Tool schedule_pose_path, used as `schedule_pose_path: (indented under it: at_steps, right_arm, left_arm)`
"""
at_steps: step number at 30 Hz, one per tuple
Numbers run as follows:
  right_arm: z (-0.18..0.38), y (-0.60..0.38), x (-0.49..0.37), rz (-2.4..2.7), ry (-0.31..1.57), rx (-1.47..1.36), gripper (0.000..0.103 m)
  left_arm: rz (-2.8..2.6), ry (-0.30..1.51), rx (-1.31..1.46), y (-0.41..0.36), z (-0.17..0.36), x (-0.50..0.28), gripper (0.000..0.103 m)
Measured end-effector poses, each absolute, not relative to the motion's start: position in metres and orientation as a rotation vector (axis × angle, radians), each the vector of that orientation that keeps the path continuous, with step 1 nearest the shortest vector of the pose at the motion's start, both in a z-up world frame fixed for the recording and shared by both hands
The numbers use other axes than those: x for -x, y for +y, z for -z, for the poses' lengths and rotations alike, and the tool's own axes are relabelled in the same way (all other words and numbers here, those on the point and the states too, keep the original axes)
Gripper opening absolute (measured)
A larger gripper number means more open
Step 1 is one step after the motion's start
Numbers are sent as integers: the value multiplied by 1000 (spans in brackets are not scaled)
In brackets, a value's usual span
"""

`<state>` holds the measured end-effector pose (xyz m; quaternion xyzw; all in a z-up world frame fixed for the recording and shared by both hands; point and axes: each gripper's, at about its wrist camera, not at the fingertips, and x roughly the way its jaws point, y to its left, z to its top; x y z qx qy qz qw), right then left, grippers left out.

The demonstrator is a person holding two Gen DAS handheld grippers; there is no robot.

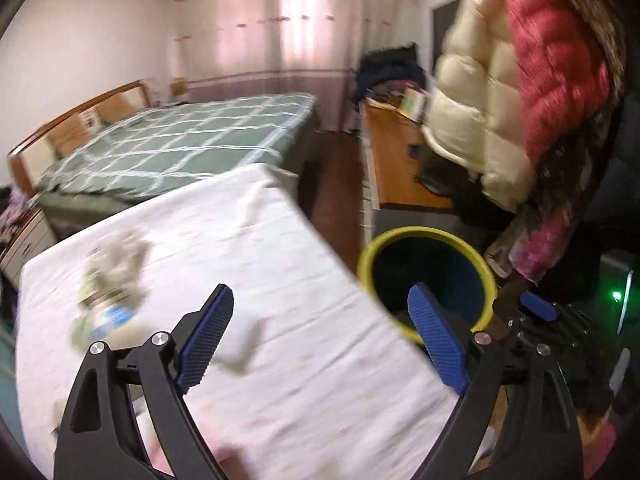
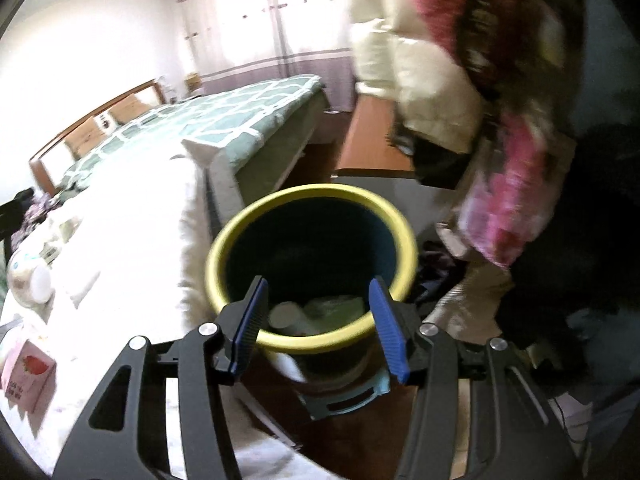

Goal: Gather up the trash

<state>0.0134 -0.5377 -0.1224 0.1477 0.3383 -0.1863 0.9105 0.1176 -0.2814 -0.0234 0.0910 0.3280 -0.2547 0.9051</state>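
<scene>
Left gripper [image 1: 320, 340] wide and empty, crumpled wrapper [image 1: 110, 284] left of yellow-rimmed bin [image 1: 426, 276]; right gripper [image 2: 318, 326] half-open, empty, over bin.

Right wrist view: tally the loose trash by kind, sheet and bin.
Pink strawberry-print carton, on white sheet: 1
Pale round white-lidded tub, on sheet: 1
White cup, in yellow-rimmed bin: 1
Pale green wrapper, in bin: 1
Total: 4
</scene>
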Motion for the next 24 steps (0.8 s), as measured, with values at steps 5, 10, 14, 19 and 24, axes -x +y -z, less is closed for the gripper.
schedule_pose_path:
  at_steps: [5, 10, 14, 19, 24]
  right_arm:
    - [116, -491, -35, 257, 715, -260, 51]
    - [111, -431, -60, 120, 729, -192, 51]
    - [108, -390, -82, 18, 747, -145, 51]
    - [107, -354, -114, -81, 780, -107, 51]
    - [108, -333, -148, -110, 799, -72, 51]
  left_arm:
    - [375, 645, -134, -193, 12, -101, 89]
    - [227, 630, -86, -113, 10, -83, 89]
    - [150, 623, -38, -62, 12, -71, 89]
    - [75, 614, 28, -12, 17, -63, 89]
    - [52, 615, 55, 9, 21, -61, 89]
